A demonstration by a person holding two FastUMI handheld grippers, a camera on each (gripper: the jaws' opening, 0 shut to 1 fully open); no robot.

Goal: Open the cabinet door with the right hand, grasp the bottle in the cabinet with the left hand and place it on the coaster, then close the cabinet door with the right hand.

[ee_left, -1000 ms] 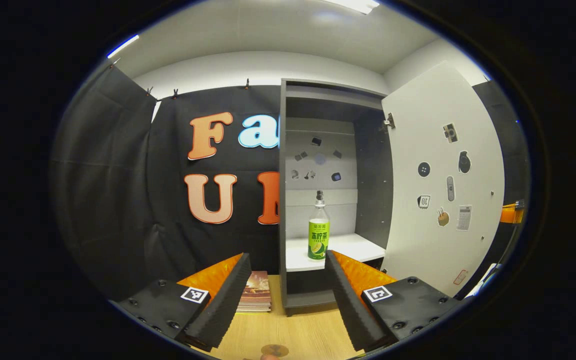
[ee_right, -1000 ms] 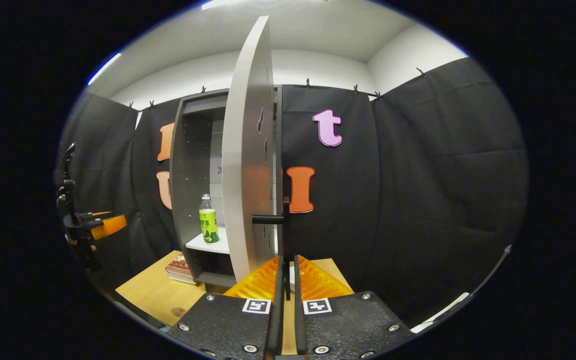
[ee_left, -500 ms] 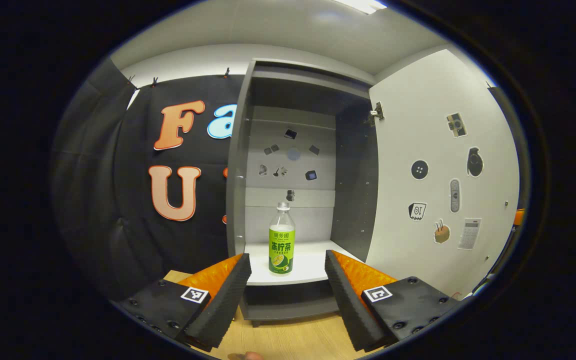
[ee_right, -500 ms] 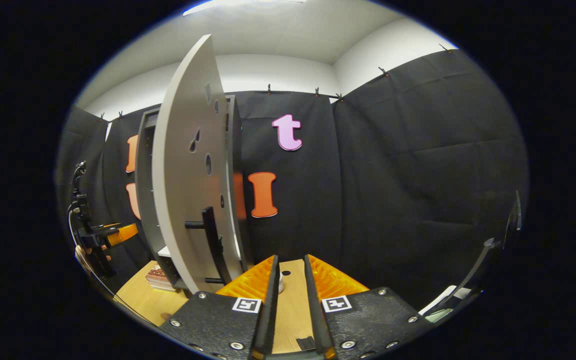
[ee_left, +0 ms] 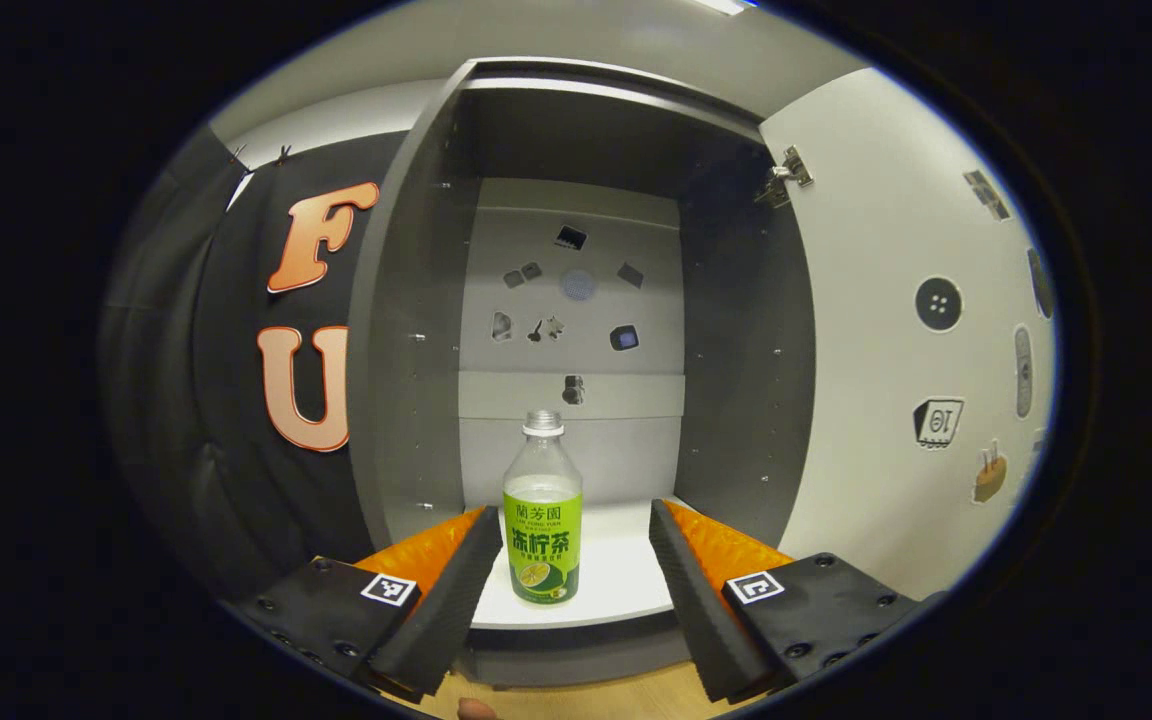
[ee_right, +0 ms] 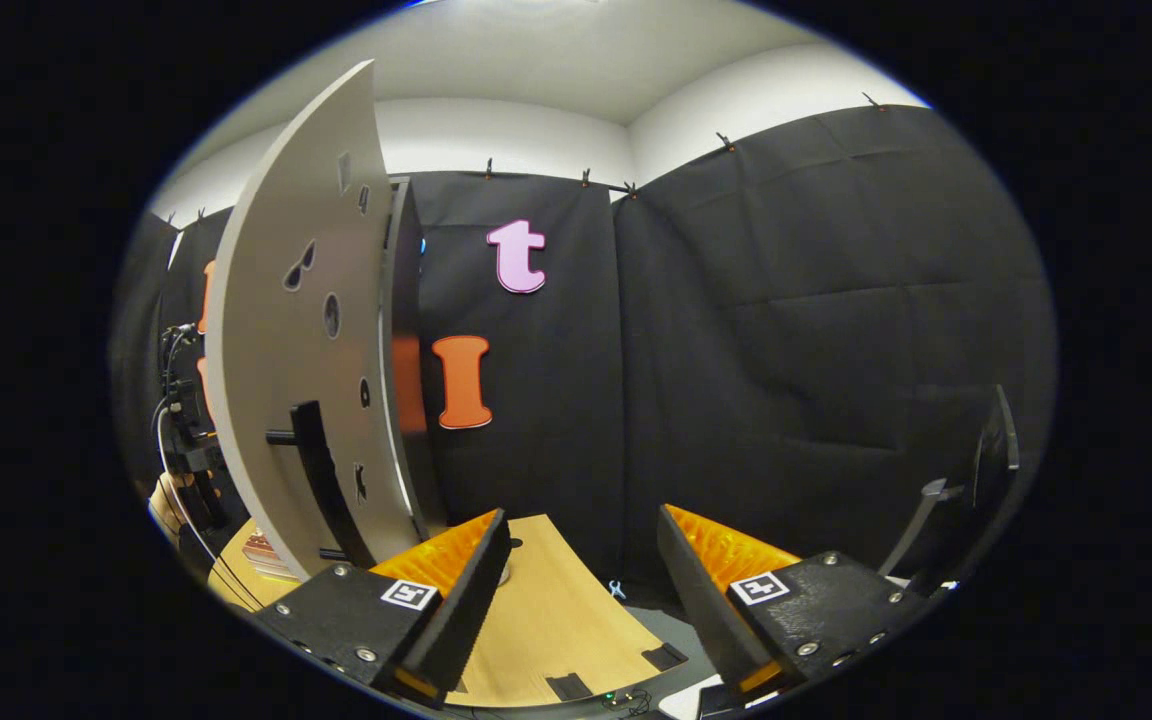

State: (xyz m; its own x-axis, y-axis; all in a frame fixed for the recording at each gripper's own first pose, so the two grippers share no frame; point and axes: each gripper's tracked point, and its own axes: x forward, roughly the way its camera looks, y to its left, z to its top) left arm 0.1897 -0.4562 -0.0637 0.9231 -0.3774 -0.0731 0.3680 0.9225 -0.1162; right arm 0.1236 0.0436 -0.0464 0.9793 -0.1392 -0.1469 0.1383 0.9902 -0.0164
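Observation:
A clear bottle [ee_left: 542,515] with a green label stands upright on the white shelf [ee_left: 616,590] inside the grey cabinet [ee_left: 406,380]. My left gripper [ee_left: 576,580] is open just in front of the shelf, and the bottle stands between its fingers' far ends, closer to the left finger. The cabinet door [ee_left: 896,330] [ee_right: 301,340] is swung wide open, with stickers on its inner face. Its dark handle [ee_right: 316,480] sits to the left of my right gripper [ee_right: 581,590], which is open, apart from the door, with nothing in it.
The wooden table [ee_right: 556,620] lies below my right gripper, its edge curving to the right. Books [ee_right: 261,552] lie on the table behind the door's lower edge. A hand holding the other gripper [ee_right: 181,480] is at the far left of the right gripper view. A stand [ee_right: 956,480] rises at the right.
My left gripper has moved up to the cabinet, so the bottle now stands between its fingers. My right gripper let go of the door handle, opened, and drew off to the right.

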